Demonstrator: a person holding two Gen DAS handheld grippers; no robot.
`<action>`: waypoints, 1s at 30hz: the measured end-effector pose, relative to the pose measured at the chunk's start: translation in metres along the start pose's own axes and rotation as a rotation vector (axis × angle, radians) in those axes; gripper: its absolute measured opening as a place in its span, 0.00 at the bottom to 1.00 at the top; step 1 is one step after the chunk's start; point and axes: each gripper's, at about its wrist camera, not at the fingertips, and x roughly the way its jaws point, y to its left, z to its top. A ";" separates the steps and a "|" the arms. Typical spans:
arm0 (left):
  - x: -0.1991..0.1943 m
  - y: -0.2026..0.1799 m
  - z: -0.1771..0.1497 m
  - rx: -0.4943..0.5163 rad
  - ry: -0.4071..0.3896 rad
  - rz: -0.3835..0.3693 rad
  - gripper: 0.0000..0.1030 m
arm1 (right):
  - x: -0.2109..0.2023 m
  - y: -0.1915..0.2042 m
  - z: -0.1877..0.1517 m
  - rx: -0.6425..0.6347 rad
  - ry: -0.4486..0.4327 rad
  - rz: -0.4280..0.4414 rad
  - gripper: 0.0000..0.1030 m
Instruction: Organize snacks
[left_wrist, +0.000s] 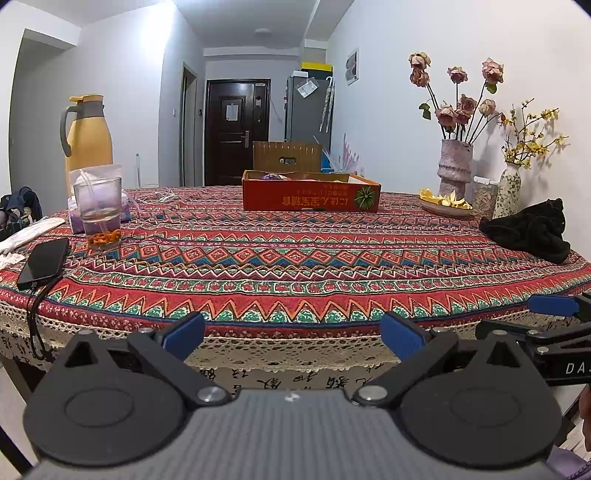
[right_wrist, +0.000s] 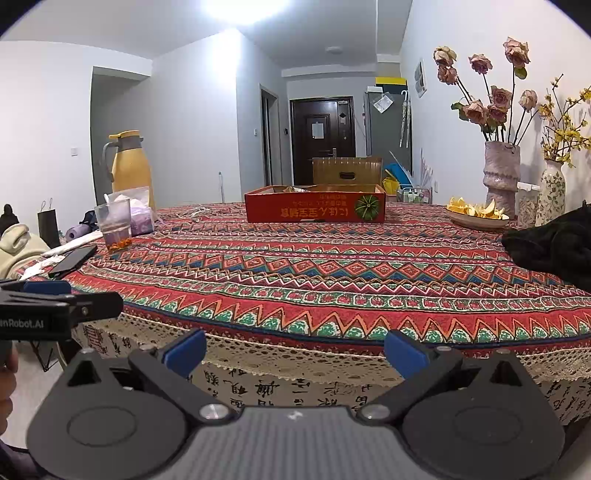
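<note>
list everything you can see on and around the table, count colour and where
cardboard tray: 1, red, far middle of table, contents unclear
glass: 1, clear, orange bits at bottom, left side
tissue pack: 1, purple, behind glass
thermos jug: 1, yellow, far left
phone: 1, black, left edge, cable attached
rose vase: 1, pinkish, far right
patterned vase: 1, white, yellow blossoms, right of rose vase
plate: 1, yellow peels, before vases
black cloth: 1, right edge
tablecloth: 1, red patterned
left gripper: open, at near edge
right gripper: open, at near edge
</note>
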 end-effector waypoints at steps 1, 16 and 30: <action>0.000 0.000 0.000 0.000 0.000 0.000 1.00 | 0.000 0.000 0.000 0.000 0.001 0.001 1.00; 0.000 0.000 0.000 0.003 -0.004 -0.001 1.00 | -0.001 0.000 -0.002 0.000 0.002 0.006 1.00; 0.000 0.000 0.000 0.001 -0.007 0.003 1.00 | 0.000 0.000 -0.002 0.002 0.001 0.012 1.00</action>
